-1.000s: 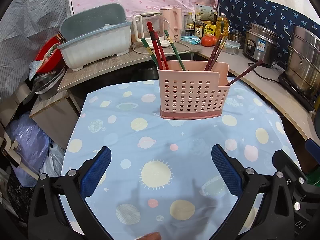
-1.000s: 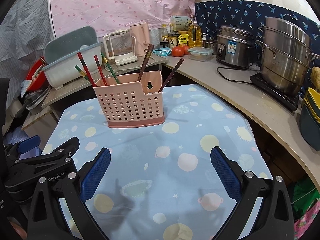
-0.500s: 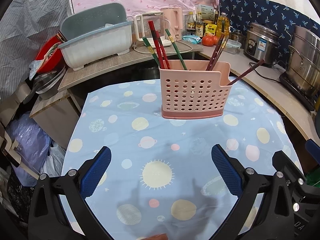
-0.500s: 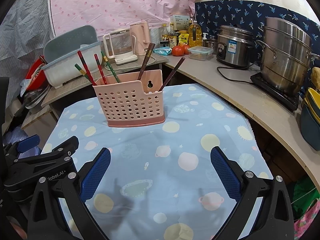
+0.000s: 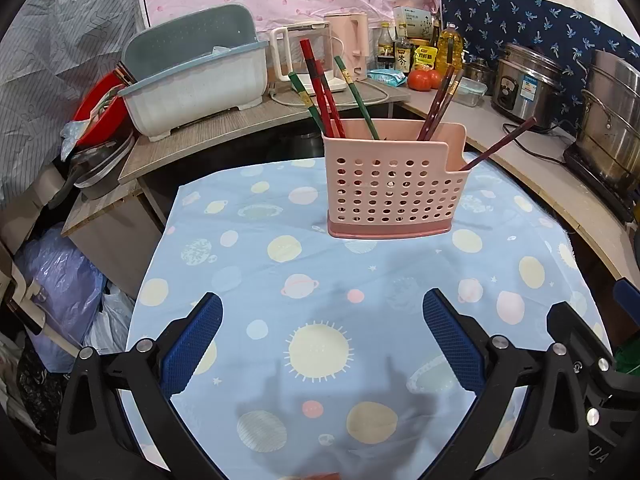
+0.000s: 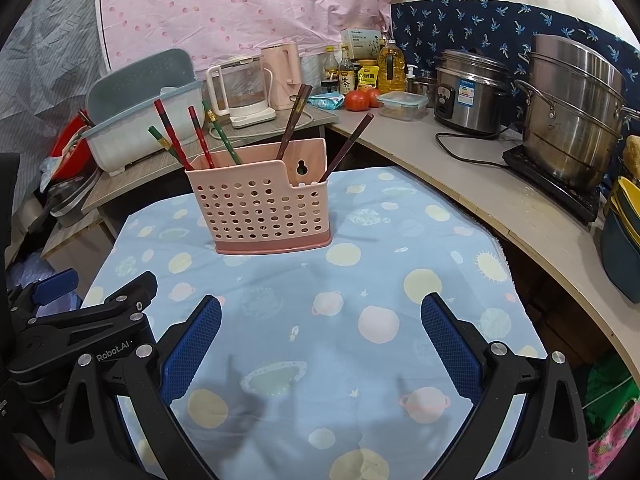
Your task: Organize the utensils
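Observation:
A pink perforated utensil holder [image 5: 394, 184] stands on a table with a blue planet-print cloth [image 5: 320, 288]; it also shows in the right wrist view [image 6: 260, 208]. Red and green chopsticks [image 5: 324, 88] stand in its left part and dark brown chopsticks [image 5: 440, 100] in its right part. One brown chopstick [image 5: 500, 144] leans out of the low right corner. My left gripper [image 5: 322, 340] is open and empty, well in front of the holder. My right gripper [image 6: 320, 340] is open and empty, also in front of it. The left gripper's body [image 6: 80, 320] shows at the right wrist view's left edge.
A grey dish tub [image 5: 196, 88], a glass kettle [image 5: 300, 60] and a pink kettle [image 5: 352, 44] stand on the counter behind. Bottles, tomatoes [image 6: 360, 100], a rice cooker [image 6: 468, 92] and a steel steamer pot [image 6: 572, 108] line the right counter. Bags [image 5: 60, 292] lie left of the table.
Both grippers have drifted slightly back and up, so the holder sits a little lower in view. Both stay open and empty.

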A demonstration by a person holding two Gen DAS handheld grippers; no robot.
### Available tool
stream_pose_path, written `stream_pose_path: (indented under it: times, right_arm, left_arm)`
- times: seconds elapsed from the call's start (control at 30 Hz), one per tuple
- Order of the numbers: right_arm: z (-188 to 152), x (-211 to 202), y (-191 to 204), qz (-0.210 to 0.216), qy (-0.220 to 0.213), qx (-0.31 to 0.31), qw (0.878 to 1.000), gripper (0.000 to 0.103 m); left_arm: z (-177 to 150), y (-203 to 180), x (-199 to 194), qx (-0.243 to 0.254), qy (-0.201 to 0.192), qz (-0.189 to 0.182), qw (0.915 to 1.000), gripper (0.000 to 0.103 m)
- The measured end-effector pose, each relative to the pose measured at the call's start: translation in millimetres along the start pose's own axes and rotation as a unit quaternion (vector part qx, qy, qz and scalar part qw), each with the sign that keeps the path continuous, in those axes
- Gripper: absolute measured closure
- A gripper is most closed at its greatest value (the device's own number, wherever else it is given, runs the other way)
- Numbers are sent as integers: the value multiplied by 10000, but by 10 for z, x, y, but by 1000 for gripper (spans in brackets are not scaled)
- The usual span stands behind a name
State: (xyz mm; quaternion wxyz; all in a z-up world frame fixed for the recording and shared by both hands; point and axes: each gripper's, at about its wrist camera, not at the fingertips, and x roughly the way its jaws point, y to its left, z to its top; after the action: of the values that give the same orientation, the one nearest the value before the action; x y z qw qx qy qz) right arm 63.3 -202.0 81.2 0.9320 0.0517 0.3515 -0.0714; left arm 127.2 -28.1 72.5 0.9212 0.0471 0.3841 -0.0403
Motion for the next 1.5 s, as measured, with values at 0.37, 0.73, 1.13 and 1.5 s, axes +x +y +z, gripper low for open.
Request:
stream_pose_path:
  times: [0.37,0.73,1.13,1.5]
  right_arm:
    - [16,37,9,-4,25,0,10000,6]
    - [40,94,-18,-19,57,23,10000,6]
    - [35,96,-29,-32,51,26,10000,6]
    - [32,93,-25,-29,47,16,10000,6]
  left_arm:
    - [22,0,47,20,-22,62,10000,7]
    - [38,-33,73,23,-8,109,9999,7]
    - [39,-29,76,32,-17,116,9999,7]
    - [27,-8,74,-44,7,158,9999,7]
